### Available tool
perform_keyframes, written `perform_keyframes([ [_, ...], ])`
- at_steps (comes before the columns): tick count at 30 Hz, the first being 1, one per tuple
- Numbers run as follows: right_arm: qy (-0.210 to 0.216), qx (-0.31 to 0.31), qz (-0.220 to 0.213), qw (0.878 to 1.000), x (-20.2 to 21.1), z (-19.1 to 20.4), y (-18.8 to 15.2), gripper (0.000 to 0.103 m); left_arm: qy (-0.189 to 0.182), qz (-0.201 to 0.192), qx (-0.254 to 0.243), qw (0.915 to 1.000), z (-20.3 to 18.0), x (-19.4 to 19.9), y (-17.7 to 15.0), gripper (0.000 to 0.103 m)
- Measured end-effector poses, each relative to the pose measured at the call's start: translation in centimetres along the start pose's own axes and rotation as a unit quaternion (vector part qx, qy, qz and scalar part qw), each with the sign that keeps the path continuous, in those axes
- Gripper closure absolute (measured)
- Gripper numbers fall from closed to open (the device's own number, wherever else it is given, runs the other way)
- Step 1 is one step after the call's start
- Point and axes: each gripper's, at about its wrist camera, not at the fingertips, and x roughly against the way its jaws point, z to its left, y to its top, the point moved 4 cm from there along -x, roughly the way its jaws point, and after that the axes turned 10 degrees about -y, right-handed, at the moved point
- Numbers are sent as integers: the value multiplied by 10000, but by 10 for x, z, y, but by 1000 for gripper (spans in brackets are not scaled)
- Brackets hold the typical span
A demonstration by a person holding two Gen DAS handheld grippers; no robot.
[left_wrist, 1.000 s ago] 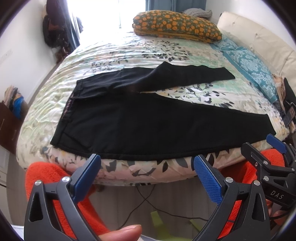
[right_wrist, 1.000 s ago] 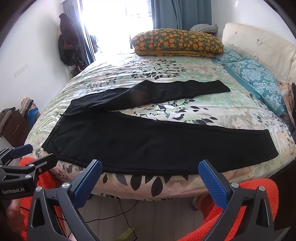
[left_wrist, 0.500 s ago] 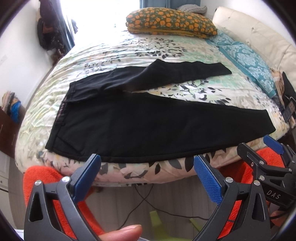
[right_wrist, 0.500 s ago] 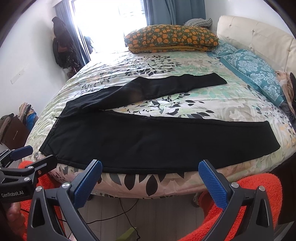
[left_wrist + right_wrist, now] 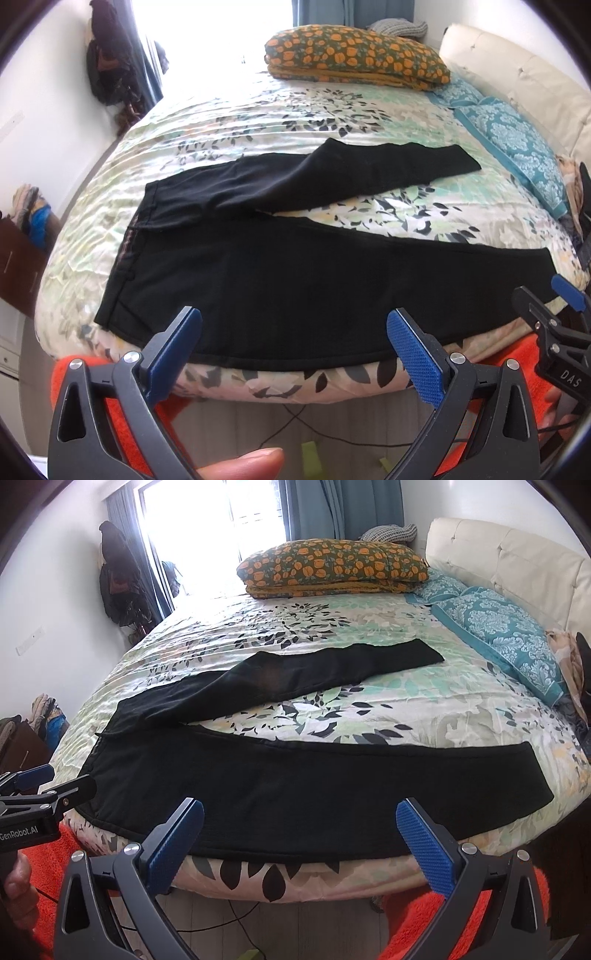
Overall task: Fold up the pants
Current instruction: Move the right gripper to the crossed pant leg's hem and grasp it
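Note:
Black pants [image 5: 295, 273] lie spread flat on the floral bedspread [image 5: 258, 122], waistband to the left, legs splayed to the right; the near leg runs along the bed's front edge. They also show in the right wrist view [image 5: 295, 775]. My left gripper [image 5: 295, 347] is open and empty, just short of the near leg's hem edge. My right gripper [image 5: 301, 834] is open and empty at the same near edge. The right gripper shows at the right of the left wrist view [image 5: 554, 325], the left gripper at the left of the right wrist view [image 5: 40, 794].
An orange-flowered pillow [image 5: 332, 565] and teal pillows [image 5: 498, 627] lie at the far and right sides by the cream headboard [image 5: 509, 557]. Clothes hang on the left wall [image 5: 118, 579]. A cable [image 5: 295, 421] runs on the floor under the bed edge.
Both grippers have moved closer to the bed's front edge and risen slightly; the pants look larger and nearer. Both jaws stay open.

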Motion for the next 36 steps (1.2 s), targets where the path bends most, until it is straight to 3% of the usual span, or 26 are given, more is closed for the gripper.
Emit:
perform_keyframes([
  [8, -381, 262, -163, 9988, -47, -29, 46, 0, -65, 284, -33, 9996, -13, -29, 0, 2],
  [15, -453, 131, -155, 9988, -74, -37, 57, 0, -58, 434, -106, 9990, -24, -43, 3, 2],
  [22, -595, 89, -370, 9975, -85, -35, 38, 0, -72, 318, -102, 9994, -38, -47, 9, 2],
  [29, -507, 142, -240, 9983, -98, -42, 11, 0, 13, 424, -284, 9987, -60, -52, 7, 2],
  [36, -502, 84, -230, 9984, -107, -52, 9, 0, 3, 408, -463, 9981, -80, -52, 8, 2],
])
